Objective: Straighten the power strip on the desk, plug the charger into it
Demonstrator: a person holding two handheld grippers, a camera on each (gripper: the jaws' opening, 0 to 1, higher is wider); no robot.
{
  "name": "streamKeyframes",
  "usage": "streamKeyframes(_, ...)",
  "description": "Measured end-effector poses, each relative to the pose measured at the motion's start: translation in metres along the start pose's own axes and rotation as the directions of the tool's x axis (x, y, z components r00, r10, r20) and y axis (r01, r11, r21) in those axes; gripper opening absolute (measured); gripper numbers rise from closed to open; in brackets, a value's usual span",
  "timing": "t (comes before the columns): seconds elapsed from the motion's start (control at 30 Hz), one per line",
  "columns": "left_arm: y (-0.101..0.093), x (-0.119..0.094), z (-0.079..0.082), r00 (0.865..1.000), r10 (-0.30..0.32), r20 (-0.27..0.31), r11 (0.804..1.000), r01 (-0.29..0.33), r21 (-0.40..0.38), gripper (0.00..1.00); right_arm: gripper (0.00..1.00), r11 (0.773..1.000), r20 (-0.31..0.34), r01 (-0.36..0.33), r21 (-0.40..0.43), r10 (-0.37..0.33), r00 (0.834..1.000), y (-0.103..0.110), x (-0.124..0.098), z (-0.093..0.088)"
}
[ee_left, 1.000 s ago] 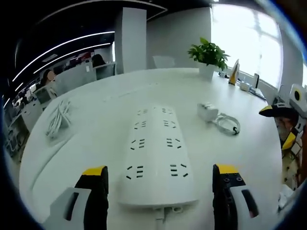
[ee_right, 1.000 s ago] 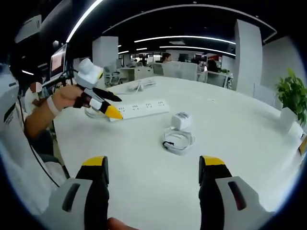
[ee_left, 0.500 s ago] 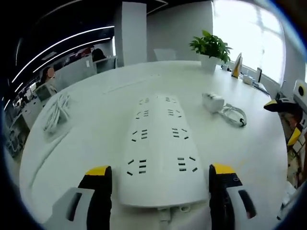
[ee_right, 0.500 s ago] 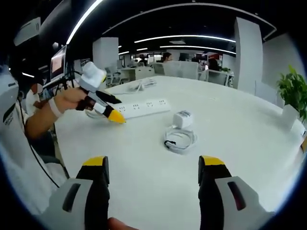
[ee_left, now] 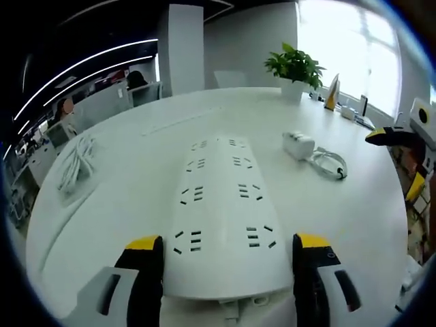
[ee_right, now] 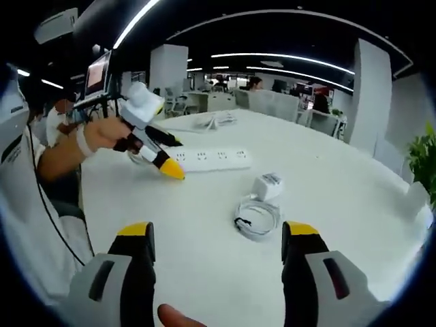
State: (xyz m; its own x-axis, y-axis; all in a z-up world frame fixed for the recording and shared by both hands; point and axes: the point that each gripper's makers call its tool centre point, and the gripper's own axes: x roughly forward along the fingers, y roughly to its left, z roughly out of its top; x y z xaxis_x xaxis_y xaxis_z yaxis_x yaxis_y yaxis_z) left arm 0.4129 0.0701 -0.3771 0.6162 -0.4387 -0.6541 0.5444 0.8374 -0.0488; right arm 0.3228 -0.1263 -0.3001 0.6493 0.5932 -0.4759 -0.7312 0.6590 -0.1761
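Observation:
A white power strip (ee_left: 221,211) with two rows of sockets lies on the white desk (ee_left: 136,197) and runs away from me. Its near end sits between the jaws of my left gripper (ee_left: 227,262), which stands open with a jaw close on each side. The white charger (ee_left: 298,144) and its coiled cable (ee_left: 328,163) lie to the right of the strip. In the right gripper view a hand holds the left gripper (ee_right: 160,153) at the end of the power strip (ee_right: 211,158). The charger (ee_right: 268,185) and cable coil (ee_right: 257,218) lie nearer. My right gripper (ee_right: 218,252) is open and holds nothing.
A bundle of white cable (ee_left: 75,160) lies at the desk's left side. A potted plant (ee_left: 294,65) stands at the far edge, with small items beside it. The right gripper (ee_left: 392,136) shows at the right edge. A person's sleeve (ee_right: 27,225) is at the left.
The left gripper has moved forward, so more of the strip's near end lies between its jaws, which have narrowed slightly. The right gripper view has shifted a little; charger and cable are unmoved.

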Motion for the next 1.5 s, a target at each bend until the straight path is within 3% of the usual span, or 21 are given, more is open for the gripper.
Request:
streamKeyframes(0.17, 0.0, 0.0, 0.0, 1.0, -0.001, 0.001, 1.0, 0.001, 0.001, 0.78, 0.76, 0.986, -0.032, -0.079, -0.15, 0.076, 0.997, -0.005, 0.016, 0.016)
streamKeyframes(0.3, -0.001, -0.001, 0.0, 1.0, -0.002, 0.002, 1.0, 0.002, 0.002, 0.78, 0.78, 0.945, -0.104, -0.168, -0.279, 0.145, 0.984, -0.008, 0.031, 0.026)
streamKeyframes(0.37, -0.001, -0.001, 0.0, 1.0, -0.003, 0.004, 1.0, 0.003, 0.003, 0.78, 0.78, 0.931, -0.126, -0.2, -0.305, 0.168, 0.978, -0.009, 0.035, 0.03)
streamKeyframes(0.53, -0.001, -0.001, 0.0, 1.0, -0.005, 0.009, 1.0, 0.005, 0.005, 0.78, 0.77, 0.862, -0.163, -0.25, -0.441, 0.197, 0.967, -0.026, 0.06, 0.057)
streamKeyframes(0.57, -0.001, -0.001, 0.0, 1.0, -0.006, 0.011, 1.0, 0.006, 0.005, 0.78, 0.77, 0.828, -0.183, -0.271, -0.491, 0.207, 0.961, -0.03, 0.07, 0.061)
streamKeyframes(0.63, -0.002, -0.002, 0.001, 1.0, -0.006, 0.01, 1.0, 0.006, 0.006, 0.78, 0.77, 0.814, -0.208, -0.29, -0.503, 0.211, 0.955, -0.034, 0.081, 0.064)
streamKeyframes(0.73, -0.002, -0.002, 0.0, 1.0, -0.006, 0.011, 1.0, 0.006, 0.005, 0.78, 0.78, 0.752, -0.251, -0.329, -0.572, 0.221, 0.942, -0.038, 0.099, 0.069)
streamKeyframes(0.9, -0.002, -0.002, 0.0, 1.0, -0.009, 0.014, 1.0, 0.009, 0.006, 0.78, 0.78, 0.688, -0.32, -0.401, -0.605, 0.251, 0.914, -0.036, 0.13, 0.076)
streamKeyframes(0.97, -0.002, -0.002, 0.001, 1.0, -0.01, 0.012, 1.0, 0.01, 0.008, 0.78, 0.79, 0.645, -0.358, -0.431, -0.631, 0.251, 0.899, -0.037, 0.145, 0.077)
streamKeyframes(1.2, -0.002, -0.002, 0.001, 1.0, -0.013, 0.015, 1.0, 0.012, 0.008, 0.78, 0.79, 0.571, -0.448, -0.512, -0.641, 0.263, 0.854, -0.036, 0.187, 0.077)
streamKeyframes(1.33, -0.002, -0.002, 0.001, 1.0, -0.015, 0.019, 1.0, 0.015, 0.01, 0.78, 0.79, 0.501, -0.511, -0.558, -0.661, 0.244, 0.824, -0.037, 0.201, 0.07)
streamKeyframes(1.5, -0.005, -0.004, -0.001, 1.0, -0.02, 0.006, 1.0, 0.02, 0.019, 0.78, 0.78, 0.475, -0.521, -0.566, -0.674, 0.238, 0.82, -0.036, 0.211, 0.069)
